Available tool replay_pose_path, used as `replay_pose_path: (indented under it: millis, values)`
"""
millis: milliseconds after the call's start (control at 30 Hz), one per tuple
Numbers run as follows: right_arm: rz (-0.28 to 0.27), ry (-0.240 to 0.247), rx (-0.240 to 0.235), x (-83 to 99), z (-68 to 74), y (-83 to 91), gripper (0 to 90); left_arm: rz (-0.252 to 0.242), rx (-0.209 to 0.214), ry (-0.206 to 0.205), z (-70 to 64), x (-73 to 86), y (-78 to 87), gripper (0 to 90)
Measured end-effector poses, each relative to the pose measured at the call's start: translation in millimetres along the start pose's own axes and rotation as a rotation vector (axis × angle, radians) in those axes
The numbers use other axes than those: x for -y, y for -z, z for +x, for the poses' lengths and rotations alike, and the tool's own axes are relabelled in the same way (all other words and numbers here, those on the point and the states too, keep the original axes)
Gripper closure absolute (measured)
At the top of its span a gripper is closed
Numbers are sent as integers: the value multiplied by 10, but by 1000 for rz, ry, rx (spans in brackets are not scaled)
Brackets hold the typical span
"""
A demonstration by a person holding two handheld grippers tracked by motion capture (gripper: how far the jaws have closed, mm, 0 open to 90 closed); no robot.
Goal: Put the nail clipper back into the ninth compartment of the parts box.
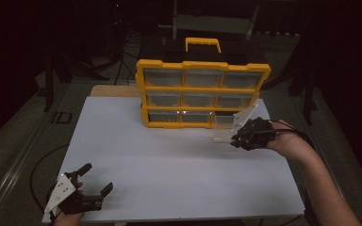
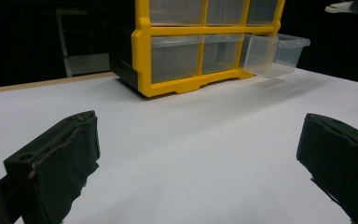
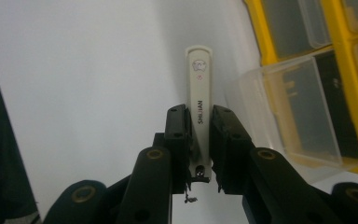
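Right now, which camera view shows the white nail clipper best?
The right gripper view: the nail clipper stands clamped between the right gripper fingers, its printed lettering legible. In the high view it is a pale sliver by the pulled-out drawer. In the left gripper view, a white tip.

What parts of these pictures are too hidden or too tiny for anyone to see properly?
- The slim white nail clipper: its near end is covered by the right gripper in the right gripper view; its small round logo is too small to read.
- The yellow organiser with clear plastic drawers: its top is cut off by the left gripper view's upper edge.
- The pulled-out clear drawer: contents unclear.
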State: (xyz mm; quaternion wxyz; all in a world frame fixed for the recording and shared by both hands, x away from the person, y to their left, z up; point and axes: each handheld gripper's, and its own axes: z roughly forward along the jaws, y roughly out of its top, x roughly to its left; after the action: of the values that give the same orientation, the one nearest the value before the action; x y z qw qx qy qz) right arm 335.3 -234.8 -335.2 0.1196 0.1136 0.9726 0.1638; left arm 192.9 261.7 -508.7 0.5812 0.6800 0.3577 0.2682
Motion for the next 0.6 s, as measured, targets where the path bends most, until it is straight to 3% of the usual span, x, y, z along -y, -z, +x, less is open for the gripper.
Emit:
replay_pose_path:
  millis: [600]
  values:
    - [-12,-56,54,49,-416,88,779,1,0,0,6,3,0,3]
